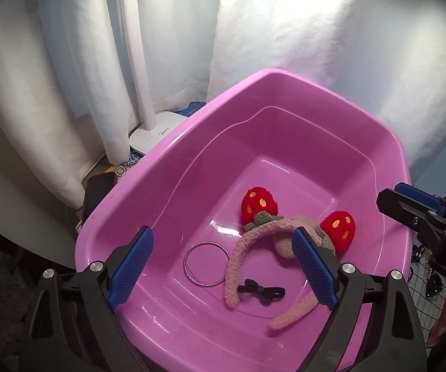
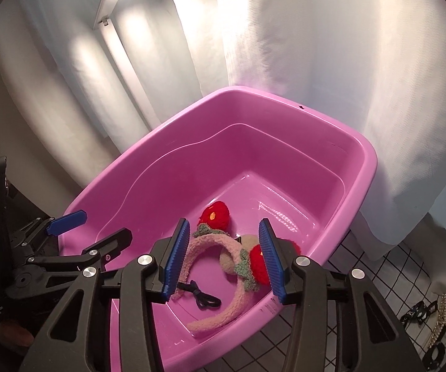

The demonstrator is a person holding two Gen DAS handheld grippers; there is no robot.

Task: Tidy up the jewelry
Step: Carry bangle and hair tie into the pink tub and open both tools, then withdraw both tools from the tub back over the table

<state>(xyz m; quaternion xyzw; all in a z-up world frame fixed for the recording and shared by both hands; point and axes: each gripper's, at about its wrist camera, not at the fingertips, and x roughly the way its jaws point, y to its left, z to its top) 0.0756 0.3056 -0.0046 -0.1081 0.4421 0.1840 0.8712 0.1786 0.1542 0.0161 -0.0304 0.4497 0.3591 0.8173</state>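
One pink plastic tub (image 1: pixel 173 167) sits on a tabletop against white curtains (image 1: pixel 347 62), holding three pieces — one fuzzy pink headband (image 1: pixel 238 260) topped with two red strawberry pom-poms, one thin metal bangle (image 1: pixel 205 263) and one small black bow hair tie (image 1: pixel 260 291). The bangle lies flat on the tub floor just beside the headband's left arm; the bow rests inside the headband's arch. The left hand-held gripper (image 1: pixel 223 266) hangs over the tub's near edge, its two blue pads spread wide with nothing between them. The right hand-held gripper (image 2: pixel 223 260) hovers above the headband — its jaws stand partly apart and grip nothing, the headband lying loose on the tub floor below. To the right of the tub, on a white grid-patterned cloth (image 2: pixel 378 279), more pieces wait: one pearl-studded clip (image 2: pixel 443 322) and a few dark hair accessories (image 2: pixel 418 311) too small to count surely. One white lamp base (image 1: pixel 158 133) stands behind the tub's left corner.
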